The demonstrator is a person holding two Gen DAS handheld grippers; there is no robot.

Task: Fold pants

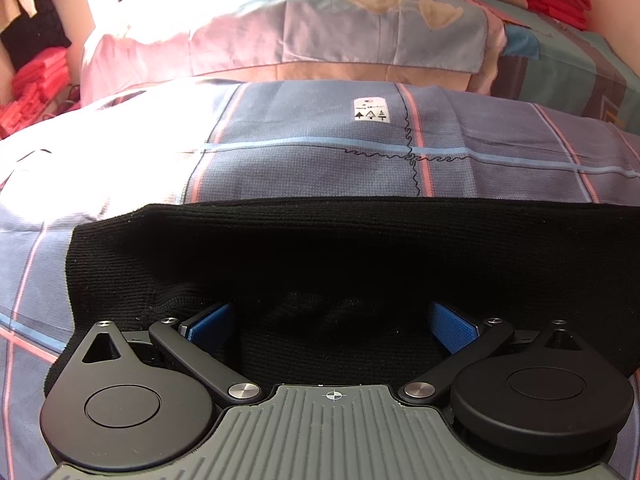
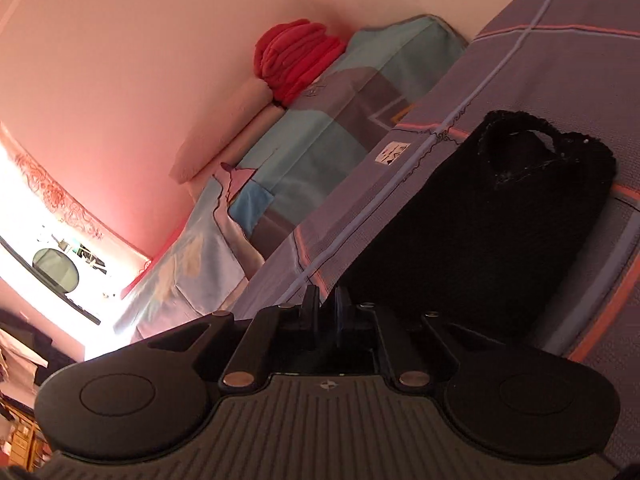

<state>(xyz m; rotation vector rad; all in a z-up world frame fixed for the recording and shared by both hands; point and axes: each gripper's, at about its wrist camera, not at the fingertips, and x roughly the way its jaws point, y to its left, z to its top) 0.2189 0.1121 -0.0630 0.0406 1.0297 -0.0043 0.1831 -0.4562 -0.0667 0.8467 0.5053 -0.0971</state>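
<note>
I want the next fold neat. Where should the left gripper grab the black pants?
Probably the near edge of the black pants, from the near side: it lies bunched between the open left gripper, while the far edge lies flat on the bedspread.

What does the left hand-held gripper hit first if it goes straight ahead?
The black pants. The left hand-held gripper stands open right over the fabric, pointing down at it, so it likely meets cloth first; the bedsheet lies beyond.
</note>
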